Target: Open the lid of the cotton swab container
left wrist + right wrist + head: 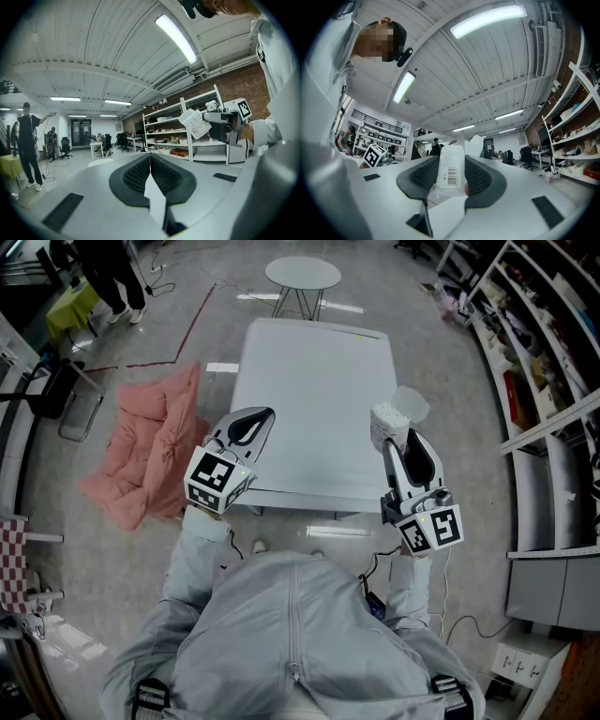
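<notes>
Right tool (450, 161) gripping cotton swab container (450, 174) (barcode (451, 176) showing), left tool (150, 158) closed

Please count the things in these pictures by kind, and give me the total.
grippers: 2 (left gripper, right gripper)
cotton swab container: 1
tables: 2 (rectangular table, round table)
pink cushion: 1
total: 6

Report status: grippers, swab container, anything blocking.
Left gripper shut, empty. Right gripper clamped on white plastic cotton swab container. Its translucent lid looks flipped open. Nothing in the way.
</notes>
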Demonstrator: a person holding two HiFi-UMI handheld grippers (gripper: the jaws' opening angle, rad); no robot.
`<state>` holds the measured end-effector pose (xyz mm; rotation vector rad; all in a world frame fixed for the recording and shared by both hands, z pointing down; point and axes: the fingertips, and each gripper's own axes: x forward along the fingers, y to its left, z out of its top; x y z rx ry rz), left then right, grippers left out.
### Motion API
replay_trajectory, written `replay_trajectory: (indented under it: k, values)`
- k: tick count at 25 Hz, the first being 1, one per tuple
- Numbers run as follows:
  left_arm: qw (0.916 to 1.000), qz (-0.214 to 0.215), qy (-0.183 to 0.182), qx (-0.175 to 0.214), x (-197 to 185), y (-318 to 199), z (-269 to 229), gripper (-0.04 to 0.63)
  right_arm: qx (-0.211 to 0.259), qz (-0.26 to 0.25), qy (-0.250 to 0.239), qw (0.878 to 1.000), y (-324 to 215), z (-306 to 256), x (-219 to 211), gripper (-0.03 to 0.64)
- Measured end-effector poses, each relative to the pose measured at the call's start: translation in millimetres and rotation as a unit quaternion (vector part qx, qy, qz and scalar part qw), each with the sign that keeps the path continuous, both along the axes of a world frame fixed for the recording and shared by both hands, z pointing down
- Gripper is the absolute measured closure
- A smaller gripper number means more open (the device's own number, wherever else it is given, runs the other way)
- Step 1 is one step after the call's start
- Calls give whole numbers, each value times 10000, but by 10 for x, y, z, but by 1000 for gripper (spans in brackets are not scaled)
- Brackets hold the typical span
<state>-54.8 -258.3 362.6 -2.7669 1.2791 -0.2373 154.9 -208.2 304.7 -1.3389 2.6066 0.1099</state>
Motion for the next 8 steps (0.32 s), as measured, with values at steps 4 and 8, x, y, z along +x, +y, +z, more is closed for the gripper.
replay_trajectory:
  k: [4,8]
  values:
    - [10000,79,-32,-3,36,4,14,571,5,-6,27,10000,-6,6,-3,420]
    - [9999,120,-64,-2,55,15,35,571,7,-12,42,10000,-2,20,-14,420]
